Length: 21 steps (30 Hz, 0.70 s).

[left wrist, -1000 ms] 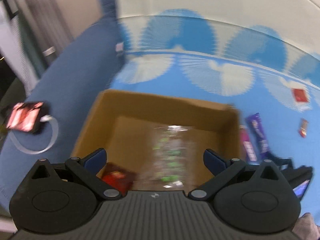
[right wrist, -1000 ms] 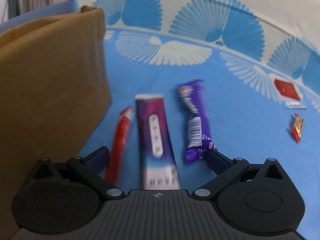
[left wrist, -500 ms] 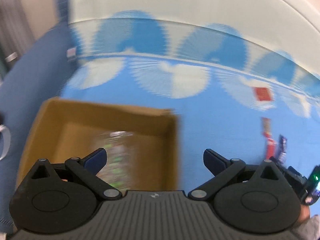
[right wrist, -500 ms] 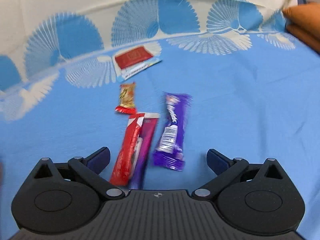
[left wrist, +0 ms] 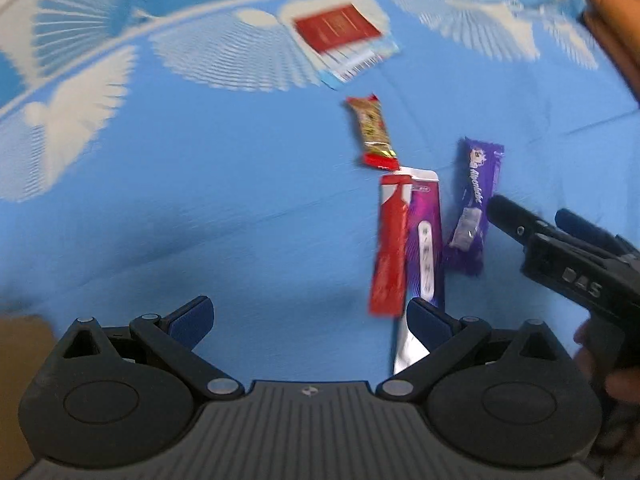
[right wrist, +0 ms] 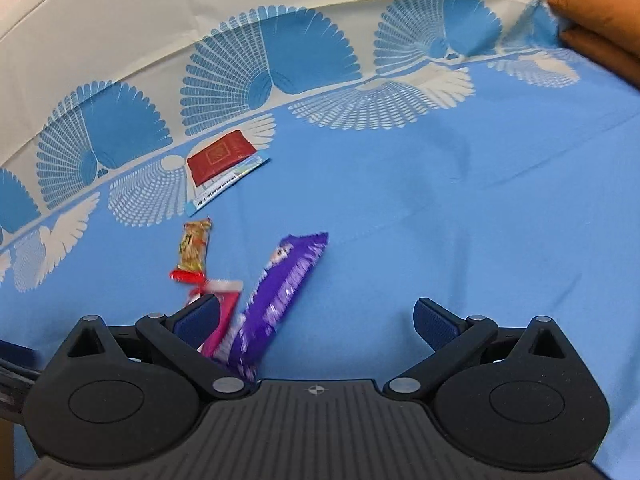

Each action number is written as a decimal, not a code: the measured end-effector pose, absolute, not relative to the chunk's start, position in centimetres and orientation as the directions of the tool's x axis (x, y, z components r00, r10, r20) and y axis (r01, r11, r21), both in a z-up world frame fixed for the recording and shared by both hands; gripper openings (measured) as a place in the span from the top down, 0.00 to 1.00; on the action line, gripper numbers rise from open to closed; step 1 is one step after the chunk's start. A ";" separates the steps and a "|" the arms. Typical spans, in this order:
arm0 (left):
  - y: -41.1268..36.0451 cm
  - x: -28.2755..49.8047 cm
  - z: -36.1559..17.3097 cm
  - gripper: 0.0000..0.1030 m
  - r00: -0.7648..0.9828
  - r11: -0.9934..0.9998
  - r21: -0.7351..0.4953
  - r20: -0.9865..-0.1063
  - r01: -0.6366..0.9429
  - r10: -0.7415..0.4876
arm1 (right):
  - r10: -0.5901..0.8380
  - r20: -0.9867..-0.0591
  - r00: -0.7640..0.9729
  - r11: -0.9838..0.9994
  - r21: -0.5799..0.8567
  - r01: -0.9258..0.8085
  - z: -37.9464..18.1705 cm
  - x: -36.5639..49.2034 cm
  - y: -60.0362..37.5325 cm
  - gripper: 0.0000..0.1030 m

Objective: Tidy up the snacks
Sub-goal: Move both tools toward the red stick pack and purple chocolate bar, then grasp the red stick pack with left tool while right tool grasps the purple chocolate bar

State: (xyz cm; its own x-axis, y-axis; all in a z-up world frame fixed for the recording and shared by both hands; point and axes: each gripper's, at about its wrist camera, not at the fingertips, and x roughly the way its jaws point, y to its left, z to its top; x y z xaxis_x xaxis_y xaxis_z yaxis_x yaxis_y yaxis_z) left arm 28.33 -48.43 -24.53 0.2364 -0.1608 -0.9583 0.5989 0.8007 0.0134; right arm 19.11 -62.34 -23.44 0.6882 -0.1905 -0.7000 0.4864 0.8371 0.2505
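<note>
Both grippers, left gripper [left wrist: 308,316] and right gripper [right wrist: 318,316], are hovering released over the bed [right wrist: 460,216], lining up on the snacks: purple bar [right wrist: 280,288], red stick [left wrist: 390,248] lying side by side.

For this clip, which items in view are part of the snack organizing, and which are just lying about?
Part of the job:
- purple chocolate bar
- red stick pack
- purple-and-white sachet
- small gold-and-red bar
- flat red packet
- cardboard box, only a corner showing
- left gripper and right gripper, both open

Just lying about:
- blue fan-patterned sheet
- orange cushion
</note>
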 end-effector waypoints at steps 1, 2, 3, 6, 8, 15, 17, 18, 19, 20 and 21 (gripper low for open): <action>-49.4 28.8 -25.4 0.00 0.242 0.798 0.029 -0.959 0.602 -0.148 | -0.184 -0.700 0.690 0.837 0.257 0.484 -23.6 19.4 -62.6 0.01; -49.8 29.3 -26.0 0.00 0.254 0.800 0.045 -0.958 0.598 -0.136 | -0.180 -0.703 0.688 0.837 0.258 0.482 -23.9 19.7 -62.8 0.01; -50.4 29.9 -26.8 0.00 0.263 0.807 0.063 -0.958 0.587 -0.116 | -0.179 -0.708 0.684 0.838 0.254 0.482 -24.2 20.2 -63.0 0.01; -51.0 31.8 -28.5 0.00 0.258 0.814 0.077 -0.962 0.575 -0.092 | -0.202 -0.710 0.675 0.855 0.208 0.475 -25.3 21.4 -63.0 0.00; -51.0 32.4 -28.2 0.00 0.288 0.827 0.086 -0.953 0.556 -0.095 | -0.235 -0.714 0.660 0.870 0.148 0.470 -25.6 22.0 -62.8 0.00; -50.1 32.4 -27.8 0.11 0.322 0.819 0.108 -0.942 0.564 -0.098 | -0.323 -0.708 0.628 0.893 -0.008 0.450 -26.1 21.9 -61.2 0.16; -51.1 31.7 -27.0 0.46 0.335 0.790 0.108 -0.933 0.603 -0.128 | -0.323 -0.702 0.635 0.897 -0.015 0.441 -25.1 21.6 -60.6 0.58; -51.4 31.5 -26.7 0.84 0.333 0.774 0.105 -0.932 0.625 -0.142 | -0.321 -0.713 0.623 0.895 -0.013 0.447 -24.8 21.5 -60.3 0.66; -51.5 31.3 -26.4 0.88 0.314 0.758 0.091 -0.937 0.646 -0.155 | -0.305 -0.724 0.619 0.892 0.009 0.451 -24.7 21.1 -60.1 0.70; -51.5 31.2 -26.3 0.89 0.284 0.755 0.066 -0.945 0.653 -0.163 | -0.287 -0.723 0.628 0.896 0.030 0.444 -24.6 20.6 -59.8 0.71; -51.1 31.2 -26.1 0.89 0.262 0.764 0.041 -0.950 0.644 -0.170 | -0.272 -0.722 0.636 0.900 0.043 0.433 -24.5 20.0 -59.4 0.78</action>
